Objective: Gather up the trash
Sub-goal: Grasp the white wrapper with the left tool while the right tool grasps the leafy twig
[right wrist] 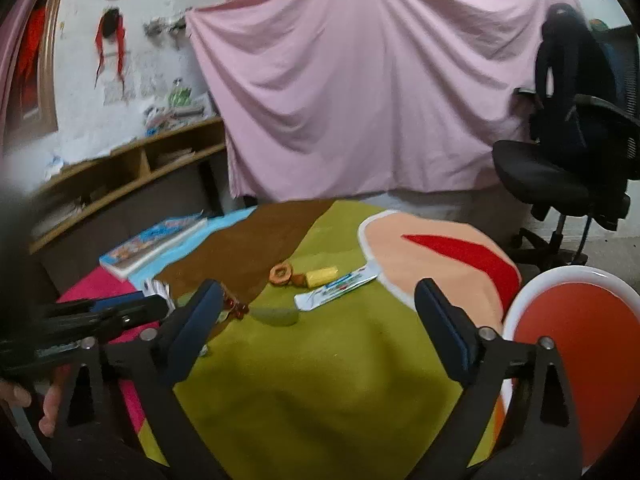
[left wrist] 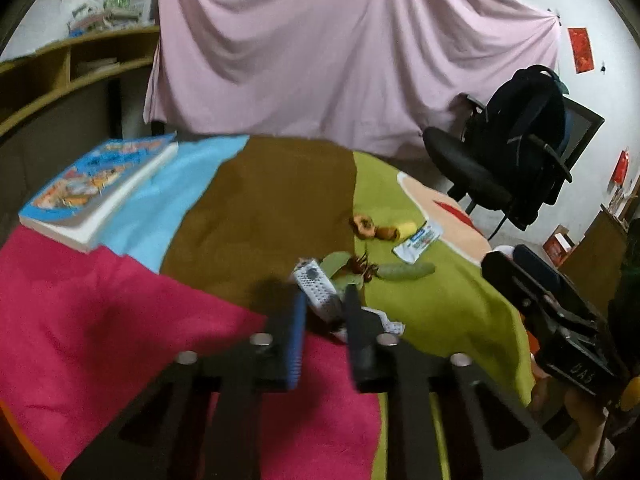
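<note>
the left tool (left wrist: 324,312) is clenched on a perforated white wrapper (left wrist: 316,284); at three o'clock, the right tool (right wrist: 320,312) is released above the desk (right wrist: 340,360).

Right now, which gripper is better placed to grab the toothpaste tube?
The right gripper, probably. Its jaws stand wide open, pointed over the green cloth toward the toothpaste tube. The left gripper is nearly shut around a white wrapper, so it looks busy and farther off.
</note>
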Motion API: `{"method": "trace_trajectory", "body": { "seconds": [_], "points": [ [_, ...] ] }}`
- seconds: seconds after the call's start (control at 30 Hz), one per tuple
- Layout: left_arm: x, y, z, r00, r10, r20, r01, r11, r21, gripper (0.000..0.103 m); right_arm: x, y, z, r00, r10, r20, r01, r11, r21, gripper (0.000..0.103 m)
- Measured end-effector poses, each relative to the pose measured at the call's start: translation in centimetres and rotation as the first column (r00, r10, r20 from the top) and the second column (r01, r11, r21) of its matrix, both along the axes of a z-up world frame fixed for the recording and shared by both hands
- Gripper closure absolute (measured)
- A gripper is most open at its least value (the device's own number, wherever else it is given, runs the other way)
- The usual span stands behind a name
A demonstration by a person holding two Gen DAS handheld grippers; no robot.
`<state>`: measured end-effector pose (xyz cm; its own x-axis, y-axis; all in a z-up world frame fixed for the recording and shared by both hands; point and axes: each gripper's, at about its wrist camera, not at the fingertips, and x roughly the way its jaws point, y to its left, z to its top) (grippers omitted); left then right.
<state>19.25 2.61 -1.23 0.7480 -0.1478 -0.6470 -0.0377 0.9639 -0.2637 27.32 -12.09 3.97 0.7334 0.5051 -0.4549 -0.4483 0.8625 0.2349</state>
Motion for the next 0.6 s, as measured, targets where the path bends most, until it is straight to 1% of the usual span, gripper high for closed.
{"method": "trace_trajectory", "body": {
  "seconds": [0.07, 0.13, 0.33, 0.43, 0.5, 0.6],
  "points": [
    [-0.3, 0.4, 0.0, 1.000, 0.005, 0.005, -0.005, 1.000, -0.015, 0.093, 0.5, 0.8, -0.3, 0.999, 0.036, -0.027, -0.036, 0.999, -0.023, 0.000],
    [-0.7, 0.9, 0.1, 1.000, 0.013, 0.013, -0.013, 1.000, -0.013, 0.095, 0.7, 1.5, -0.6, 0.997, 0.060, -0.046, -0.061, 0.997, -0.039, 0.000],
    [-1.4, 2.0, 0.7, 1.000, 0.022, 0.017, -0.022, 1.000, -0.001, 0.096, 1.4, 3.4, -1.2, 0.987, 0.130, -0.098, -0.138, 0.987, -0.083, 0.011],
    [-1.8, 2.7, 0.8, 1.000, 0.022, 0.014, -0.022, 1.000, 0.004, 0.096, 1.5, 5.0, -1.4, 0.977, 0.178, -0.114, -0.192, 0.973, -0.129, 0.015],
    [-2.0, 3.0, 1.0, 1.000, 0.026, 0.016, -0.026, 1.000, 0.011, 0.096, 1.6, 5.9, -1.3, 0.973, 0.199, -0.119, -0.216, 0.965, -0.151, 0.016],
    [-2.1, 3.6, 1.2, 0.999, 0.039, 0.017, -0.039, 0.999, 0.011, 0.096, 2.4, 6.7, -1.2, 0.969, 0.210, -0.129, -0.229, 0.962, -0.152, 0.017]
  ]
}}
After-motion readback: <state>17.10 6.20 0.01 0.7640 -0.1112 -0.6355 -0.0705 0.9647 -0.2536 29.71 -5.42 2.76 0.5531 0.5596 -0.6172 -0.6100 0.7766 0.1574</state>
